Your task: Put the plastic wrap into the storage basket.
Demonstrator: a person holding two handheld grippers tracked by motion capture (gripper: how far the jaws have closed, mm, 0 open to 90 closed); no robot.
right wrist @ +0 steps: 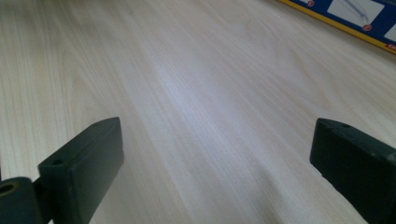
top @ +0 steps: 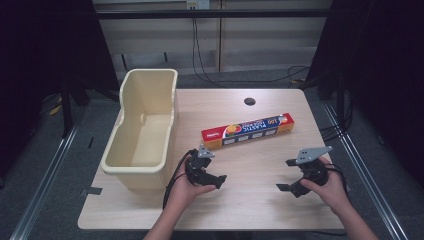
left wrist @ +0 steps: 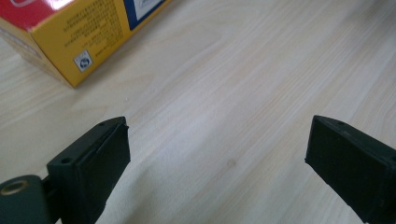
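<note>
Red-yellow box (top: pixel 248 130) lies flat, untouched; left gripper (top: pixel 214 180) and right gripper (top: pixel 286 175) both wide open, empty; you approach box ends squarely.

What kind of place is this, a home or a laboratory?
Most likely a lab or recording workspace, not a home. A plain wooden table stands between dark curtains and metal floor rails, cables run along the back wall, and a person holds the left gripper and the right gripper over it.
</note>
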